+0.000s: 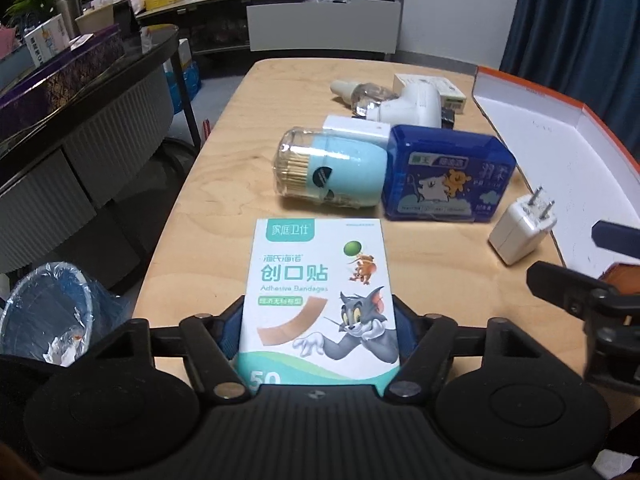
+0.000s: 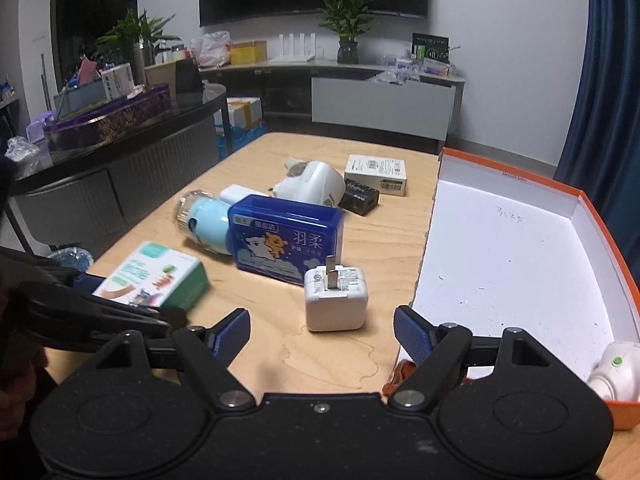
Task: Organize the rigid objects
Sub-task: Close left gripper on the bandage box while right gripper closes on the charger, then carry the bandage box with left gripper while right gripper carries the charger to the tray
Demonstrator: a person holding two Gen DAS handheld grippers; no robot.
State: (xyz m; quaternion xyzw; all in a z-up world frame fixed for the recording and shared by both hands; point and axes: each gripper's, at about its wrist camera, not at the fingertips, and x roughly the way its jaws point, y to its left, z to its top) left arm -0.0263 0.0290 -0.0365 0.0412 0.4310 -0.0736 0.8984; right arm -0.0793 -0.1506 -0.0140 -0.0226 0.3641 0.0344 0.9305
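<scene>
Light wood bench [image 1: 224, 216] with a bunch of stuff scattered on it. Left tool [image 1: 318, 332] is clamped on a flat white-and-teal cardboard box of adhesive bandages [image 1: 316, 292] with a cartoon cat on the front; its blue pads press the box's two long sides at the near end. You can see the same box from the right wrist view, lying flat near the bench's near left edge.

Right tool [image 2: 322, 336] has its blue-padded fingers [image 2: 230, 338] wide apart with nothing between them, hovering over the bench just short of a small white cube charger with two metal prongs [image 2: 335, 300]. The charger sits near the bench's right edge, just beside the wall of a big shallow cardboard tray, orange outside and white inside [image 2: 516, 264].

Behind the charger there's a blue plastic box with rounded corners and cartoon animals on the lid [image 2: 286, 236], and touching its left end is a clear toothpick jar with a pale blue cap lying on its side [image 1: 328, 168]. Further toward the far edge: a white plastic plug-in gadget with a clear bottle on it [image 1: 396, 104], a small white printed carton [image 2: 376, 174] and a little black block [image 2: 360, 196] next to it.

One white plastic gadget with a green dot [image 2: 614, 372] sits in the tray's near right corner.
</scene>
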